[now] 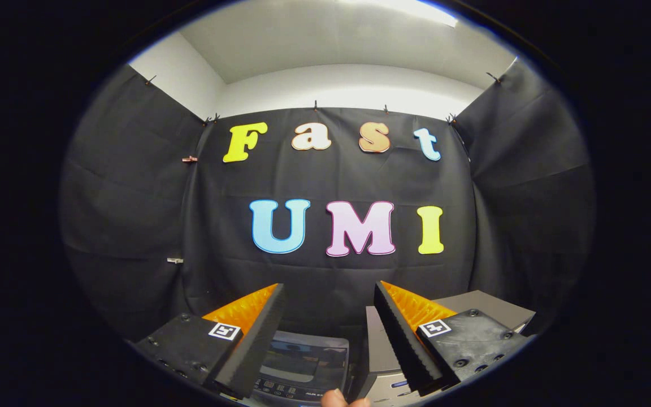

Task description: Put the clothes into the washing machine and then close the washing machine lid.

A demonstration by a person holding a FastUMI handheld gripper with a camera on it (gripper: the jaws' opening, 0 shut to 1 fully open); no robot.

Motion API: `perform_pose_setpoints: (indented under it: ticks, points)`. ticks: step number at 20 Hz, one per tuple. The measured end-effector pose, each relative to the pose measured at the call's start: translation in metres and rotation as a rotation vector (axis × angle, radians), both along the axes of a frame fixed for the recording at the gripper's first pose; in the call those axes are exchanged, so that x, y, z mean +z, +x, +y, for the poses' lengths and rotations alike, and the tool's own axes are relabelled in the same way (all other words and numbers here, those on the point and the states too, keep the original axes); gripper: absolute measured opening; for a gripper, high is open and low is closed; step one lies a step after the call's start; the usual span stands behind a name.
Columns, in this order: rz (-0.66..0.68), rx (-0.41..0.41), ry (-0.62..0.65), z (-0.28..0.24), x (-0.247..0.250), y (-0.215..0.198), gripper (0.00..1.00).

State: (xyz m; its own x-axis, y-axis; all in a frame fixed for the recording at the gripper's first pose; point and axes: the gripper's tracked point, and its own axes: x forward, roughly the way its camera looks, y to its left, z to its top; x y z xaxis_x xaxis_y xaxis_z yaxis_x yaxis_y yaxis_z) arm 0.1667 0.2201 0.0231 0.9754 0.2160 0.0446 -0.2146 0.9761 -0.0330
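Booth wall: black cloth hangs beyond everything; your gripper is raised and looks level at it, not down at the work.
Washing machine: low down between and just beyond the fingers; you see a grey top with a dark glossy lid panel and a strip of buttons nearest you. The lid looks to be lying flat, but I would not swear to it.
Second appliance: a grey box-like body just beside the washer, behind the right finger; what it is I cannot tell.
Gripper: jaws stand wide apart, holding nothing, with the washer top showing in the gap.
Fingertip: a person's fingertip shows at the near edge between the fingers.
Clothes: I cannot place them from here; inside the drum or lying below the camera both fit.
Stage: a flat lid fits either clothes already in and shut away, or a load waiting elsewhere.
Handling advice: tip the camera down so you see the lid edge and any garment before committing.
Hard to make out: drum, lid hinge, worktop.
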Motion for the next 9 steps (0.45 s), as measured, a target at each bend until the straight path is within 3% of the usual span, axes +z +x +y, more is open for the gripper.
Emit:
perform_pose_setpoints:
  ticks: [9]
  points:
    - [-0.011, 0.002, 0.012, -0.0026, 0.0045, -0.0029, 0.99]
